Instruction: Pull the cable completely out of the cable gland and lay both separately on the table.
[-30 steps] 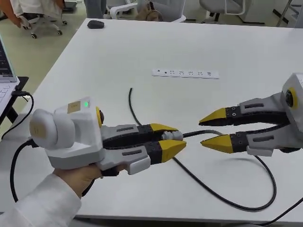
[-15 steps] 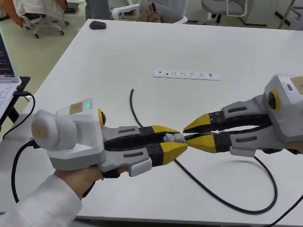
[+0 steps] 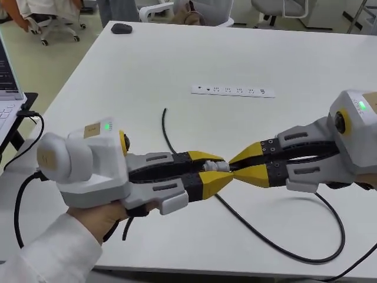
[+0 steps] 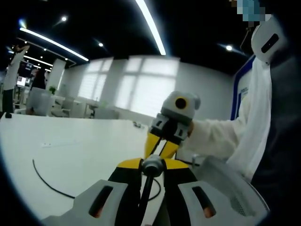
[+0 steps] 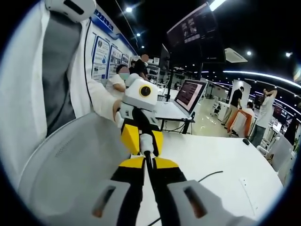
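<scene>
My left gripper is held above the white table, shut on the pale grey cable gland. Tip to tip with it from the right, my right gripper is shut on the black cable just beside the gland. The cable trails over the table on both sides: one end lies near the middle, and a loop curves toward the front right edge. In the left gripper view the gland sits between my jaws with the right gripper facing it. In the right gripper view the cable runs between my jaws to the gland.
A white power strip lies past the grippers. A dark mouse rests at the table's far left corner. A laptop with a plugged lead stands on the left. The table's front edge is close beneath the grippers. Office chairs stand beyond the table.
The right gripper, open and apart a second ago, has moved left to the gland and shut on the cable. The left gripper has held its place with the gland.
</scene>
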### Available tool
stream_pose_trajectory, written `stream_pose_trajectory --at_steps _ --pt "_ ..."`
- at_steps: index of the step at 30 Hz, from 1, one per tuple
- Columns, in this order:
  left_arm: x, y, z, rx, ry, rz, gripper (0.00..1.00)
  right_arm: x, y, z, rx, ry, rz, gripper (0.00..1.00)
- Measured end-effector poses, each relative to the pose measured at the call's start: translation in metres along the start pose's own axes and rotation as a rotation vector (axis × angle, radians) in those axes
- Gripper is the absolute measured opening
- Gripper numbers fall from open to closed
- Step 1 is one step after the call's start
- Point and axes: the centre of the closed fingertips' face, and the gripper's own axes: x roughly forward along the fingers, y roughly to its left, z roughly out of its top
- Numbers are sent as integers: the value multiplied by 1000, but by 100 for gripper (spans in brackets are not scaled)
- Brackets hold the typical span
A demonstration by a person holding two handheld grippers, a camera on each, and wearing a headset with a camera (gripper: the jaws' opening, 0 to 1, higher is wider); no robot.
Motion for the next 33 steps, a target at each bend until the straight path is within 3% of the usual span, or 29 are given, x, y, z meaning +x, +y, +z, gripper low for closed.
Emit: stream_pose_trajectory --at_steps 14,33 --pt "-2 3 3 -8 -15 18 18 -11 -3 -5 19 2 -17 3" --pt "-1 2 -1 -3 8 11 18 -36 -3 -35 106 30 -81 3"
